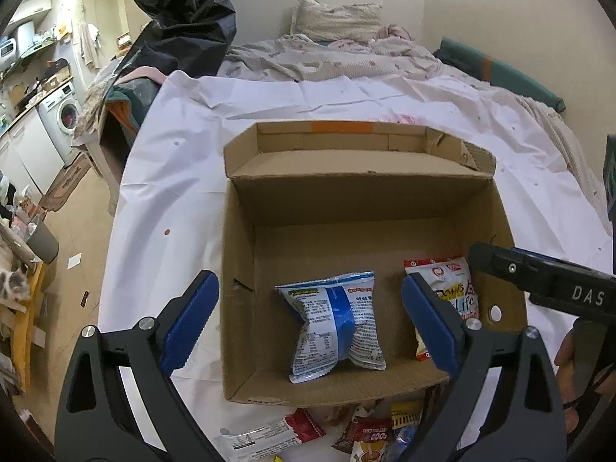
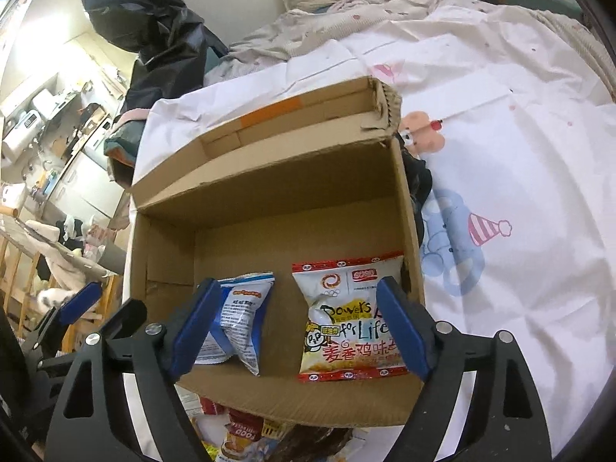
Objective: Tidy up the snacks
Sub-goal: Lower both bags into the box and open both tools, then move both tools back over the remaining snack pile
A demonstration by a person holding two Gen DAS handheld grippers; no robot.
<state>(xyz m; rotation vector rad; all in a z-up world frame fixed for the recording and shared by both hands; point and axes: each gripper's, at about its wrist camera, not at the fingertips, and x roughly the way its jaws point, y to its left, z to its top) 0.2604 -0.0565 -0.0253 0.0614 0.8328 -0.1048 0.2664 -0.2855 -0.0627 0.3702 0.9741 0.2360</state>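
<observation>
Left gripper (image 1: 310, 321) is seen spread wide at the bottom of the left wrist view, blue pads well apart, nothing pressed between them. The blue-and-white snack bag (image 1: 335, 327) is framed between the pads but lies on the floor of the cardboard box (image 1: 238, 254), untouched as far as can be told.

Right gripper (image 2: 302, 329) is likewise held wide in the lower part of the right wrist view, nothing clamped. The red-and-white snack bag (image 2: 348, 323) lies flat on the box floor between its pads; the right pad overlaps the bag's right edge in the picture, and contact cannot be judged. No earlier frame is given, so only the wide state is stated.

Both bags are placed side by side in the near half of the box, apart from each other: blue-and-white toward lower centre, red-and-white against the right wall. The far half of the box floor is bare cardboard. The rear flap is folded outward, with an orange tape strip (image 1: 340, 126) on it.

The box is set on a white printed sheet (image 2: 519, 192) over a bed. Loose snack packets (image 1: 365, 433) are scattered just below the box's near wall, at the bottom edge of both views.

A black plastic bag (image 1: 181, 7) is visible at upper left; a washing machine (image 1: 65, 115) at far left.
</observation>
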